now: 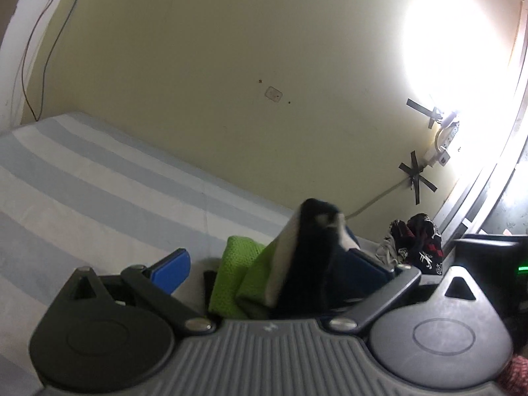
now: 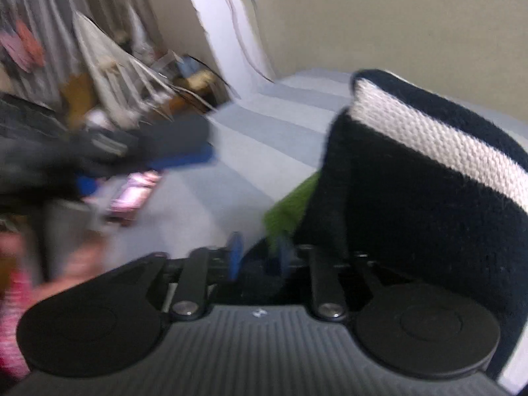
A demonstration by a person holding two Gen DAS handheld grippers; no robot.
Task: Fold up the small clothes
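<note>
Left tongs (image 1: 274, 264) wide, empty. Right tongs (image 2: 257, 257) narrow; grip on navy white-striped garment (image 2: 429, 181) unclear (frame blurred). Garment with green mesh garment (image 1: 237, 277) over bed (image 1: 82, 191), near wall-side edge. Risk: loose pinch, fold slumps.

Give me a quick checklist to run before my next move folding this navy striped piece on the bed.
1. Left gripper open: ok, its left pad stands clear of cloth.
2. Right gripper holding cloth: cannot tell, the view is blurred.
3. Navy white-striped garment raised: ok, it stands up in a peak.
4. Green mesh cloth apart from that garment: not ok, it lies against it.
5. Bare striped sheet to lay it flat on: ok.
6. Patterned clothes pile out of the way: ok, off by the wall.
</note>
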